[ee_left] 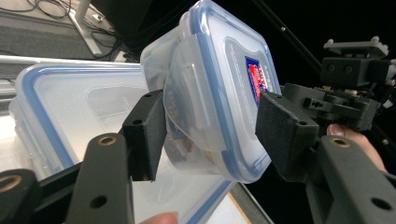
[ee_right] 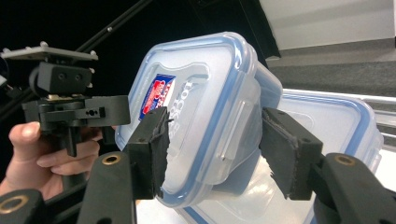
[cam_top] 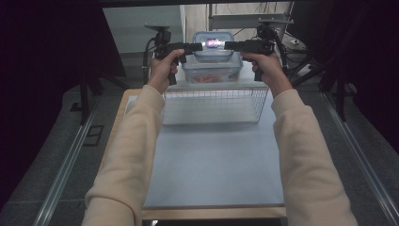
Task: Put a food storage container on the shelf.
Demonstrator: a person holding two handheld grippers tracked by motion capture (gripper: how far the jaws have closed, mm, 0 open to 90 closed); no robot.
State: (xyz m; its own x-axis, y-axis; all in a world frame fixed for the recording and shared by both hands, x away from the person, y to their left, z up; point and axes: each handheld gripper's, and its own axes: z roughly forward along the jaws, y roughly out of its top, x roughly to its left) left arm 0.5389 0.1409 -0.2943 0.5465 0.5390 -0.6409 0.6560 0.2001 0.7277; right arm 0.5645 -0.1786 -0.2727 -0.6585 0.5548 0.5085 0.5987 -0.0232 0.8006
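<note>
Boxes, two: small box (cam_top: 213, 43), blue-rimmed lid, held at upper centre of the high view above large box (cam_top: 212, 69). Grippers, two: left gripper (cam_top: 195, 47) and right gripper (cam_top: 230, 45), each clamped on the small box's opposite ends. Wire basket (cam_top: 214, 107), one, mid-frame on table (cam_top: 214, 165).

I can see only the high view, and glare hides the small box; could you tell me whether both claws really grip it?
Observer: Yes. The left claw pinches the small box, one pad on its top, one on its bottom.
Operator: And the right one?
Observer: The right claw pinches it too, one pad just below the red-and-blue label.
Operator: Is it closed?
Observer: Yes, its blue-rimmed lid is on.
</note>
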